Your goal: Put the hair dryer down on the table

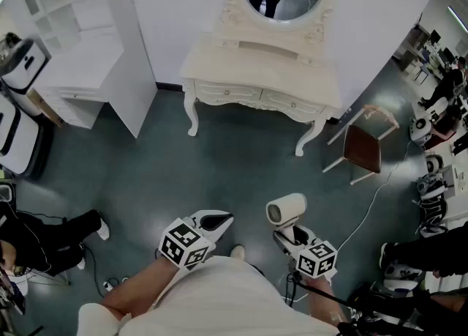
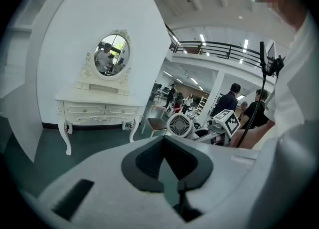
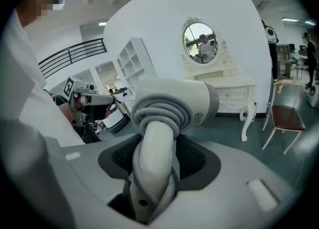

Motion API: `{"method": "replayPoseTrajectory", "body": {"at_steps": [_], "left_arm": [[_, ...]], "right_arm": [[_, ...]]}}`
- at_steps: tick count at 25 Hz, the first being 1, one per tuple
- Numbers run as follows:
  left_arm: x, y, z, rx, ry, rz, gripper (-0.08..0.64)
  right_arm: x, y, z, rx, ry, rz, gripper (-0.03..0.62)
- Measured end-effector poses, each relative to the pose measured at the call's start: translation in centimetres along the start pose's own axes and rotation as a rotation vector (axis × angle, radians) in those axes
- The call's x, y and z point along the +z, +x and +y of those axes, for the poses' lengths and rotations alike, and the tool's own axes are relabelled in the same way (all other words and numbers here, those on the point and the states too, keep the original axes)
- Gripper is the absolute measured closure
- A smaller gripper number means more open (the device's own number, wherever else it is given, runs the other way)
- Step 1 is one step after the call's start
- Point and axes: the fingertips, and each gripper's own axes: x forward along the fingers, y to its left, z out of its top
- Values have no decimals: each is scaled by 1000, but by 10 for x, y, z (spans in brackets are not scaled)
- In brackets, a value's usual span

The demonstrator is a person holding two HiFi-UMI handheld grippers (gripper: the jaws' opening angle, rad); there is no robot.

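Note:
A cream hair dryer with its grey cord wound round the handle is held upright above the dark floor. My right gripper is shut on the handle, and the barrel sits above the jaws. Beside it, my left gripper hangs with its jaws shut and nothing between them. From the left gripper view the dryer's round intake grille shows to the right. The white dressing table with an oval mirror stands ahead against the wall, well away from both grippers.
A wooden chair with a brown seat stands right of the dressing table. A white shelf unit stands at the left. A person sits on the floor at the left. Other people and equipment are at the right edge. A cable runs across the floor.

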Motion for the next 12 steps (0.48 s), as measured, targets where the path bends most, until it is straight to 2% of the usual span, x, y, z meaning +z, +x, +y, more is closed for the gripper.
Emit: {"method": "replayPoseTrajectory", "body": {"at_steps": [5,12], "left_arm": [[-19,-40,20,42,-32,-8,561],[-31,-81,48,44,-42,-23,561]], "right_arm": [[11,28,34,40,-25,7,374],[16,55,73,35,-23,18,374]]}}
